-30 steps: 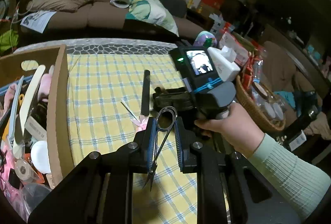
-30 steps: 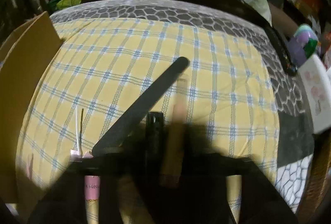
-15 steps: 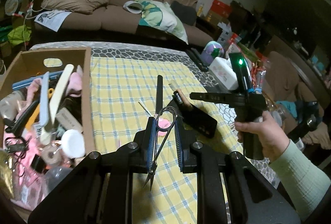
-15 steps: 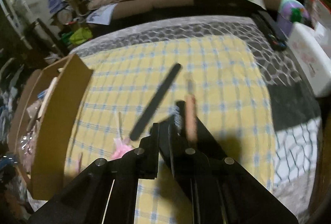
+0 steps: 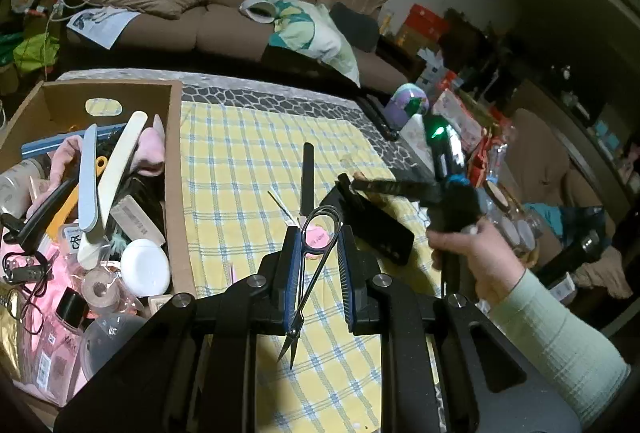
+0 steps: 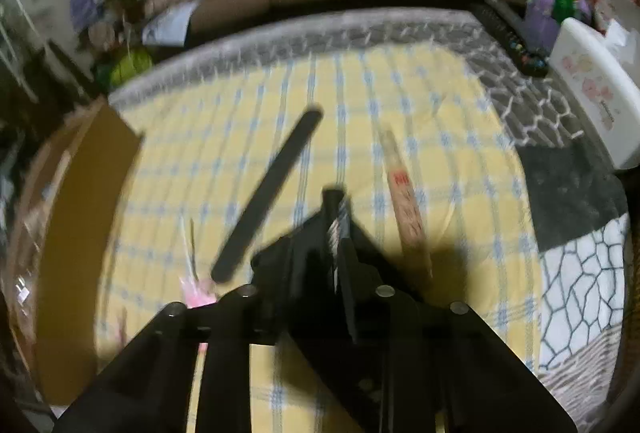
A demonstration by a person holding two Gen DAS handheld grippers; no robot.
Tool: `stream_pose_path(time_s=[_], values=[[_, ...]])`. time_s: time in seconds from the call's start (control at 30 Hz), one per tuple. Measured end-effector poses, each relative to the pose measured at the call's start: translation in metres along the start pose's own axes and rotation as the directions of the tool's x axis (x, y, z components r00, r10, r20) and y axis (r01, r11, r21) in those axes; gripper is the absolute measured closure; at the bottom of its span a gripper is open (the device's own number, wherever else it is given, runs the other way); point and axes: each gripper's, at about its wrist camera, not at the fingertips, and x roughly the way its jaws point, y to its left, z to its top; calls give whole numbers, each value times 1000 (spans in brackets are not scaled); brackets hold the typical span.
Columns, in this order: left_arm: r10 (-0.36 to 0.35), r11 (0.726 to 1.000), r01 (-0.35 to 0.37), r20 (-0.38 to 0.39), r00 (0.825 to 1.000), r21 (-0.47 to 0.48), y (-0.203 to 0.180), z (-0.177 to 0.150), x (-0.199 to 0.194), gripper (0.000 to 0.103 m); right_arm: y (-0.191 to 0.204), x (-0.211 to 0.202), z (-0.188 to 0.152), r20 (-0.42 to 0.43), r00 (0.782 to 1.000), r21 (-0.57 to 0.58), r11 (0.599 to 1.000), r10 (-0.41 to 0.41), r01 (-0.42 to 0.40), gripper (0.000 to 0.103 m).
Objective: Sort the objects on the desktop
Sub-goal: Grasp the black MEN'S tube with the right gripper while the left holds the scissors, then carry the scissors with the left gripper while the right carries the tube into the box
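Observation:
My left gripper point(image 5: 318, 273) is shut on small steel thread snips point(image 5: 320, 233), loop forward and blades pointing back. It hangs over the yellow checked cloth point(image 5: 240, 161), beside the full cardboard box point(image 5: 176, 193). To the right a hand holds my right gripper point(image 5: 346, 189) above the cloth, rolled on its side. Its jaws are opening, with a slim black tube point(image 6: 334, 199) between them in the blurred right wrist view. Below it on the cloth lie a black nail file point(image 6: 268, 197), a beige stick point(image 6: 404, 205) and a pink packet point(image 6: 196, 291).
The box is packed with files, bottles, tape and a white round case point(image 5: 146, 267). A white tissue box point(image 6: 592, 101), a remote point(image 6: 516, 45) and a purple toy point(image 5: 408, 101) sit at the table's far right. A wicker basket point(image 5: 512, 225) of jars stands further right, with a sofa behind.
The left gripper drew back and left with the snips, bringing the box into view. The right gripper rose off the cloth and rolled, leaving the beige stick lying there.

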Motion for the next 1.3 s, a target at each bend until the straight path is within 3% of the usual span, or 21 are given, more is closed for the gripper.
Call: stream_pose_path(time_s=[0.03,0.07,0.23,0.33,0.37,0.43,0.6,0.77,0.9,1.03,1.3], values=[[-2,1000,2,-3,1000,-3,1,0,1,86,-2,0,2,5,1000,-2,1000,-17,17,61],[-4,1000,4,-6,1000,-8,2,0,1,86,-4,3,4,-10,999,-7,1000,-30,30,59],[-8,999,8,13,1000,-36,7,3,-7,86,0,23,-2,-75,997,-26,999,-35,33,59],[-7,999,9,31,1000,-50,10,5,-14,86,14,37,-11,-110,991,-94,993,-80,70,60],[-5,999,7,33,999,-54,11,6,-15,86,19,38,-11,-97,989,-129,987,-109,96,64],[-4,998,6,35,999,-68,15,7,-17,86,24,38,-12,-86,988,-159,981,-127,112,88],[7,994,-2,43,999,-108,31,15,-28,86,16,18,-7,-61,996,-87,995,-63,58,88],[33,986,-30,15,999,-164,58,18,-41,86,35,-26,0,-12,999,-63,997,49,-49,88],[75,970,-71,8,997,-232,94,16,-57,86,82,-64,6,27,986,-101,982,163,-160,88],[150,950,-145,-3,989,-275,130,8,-69,86,151,-85,3,21,955,-159,944,296,-289,88],[250,909,-248,-38,968,-334,184,-3,-73,86,268,-49,-37,-102,903,-205,880,417,-429,88]])
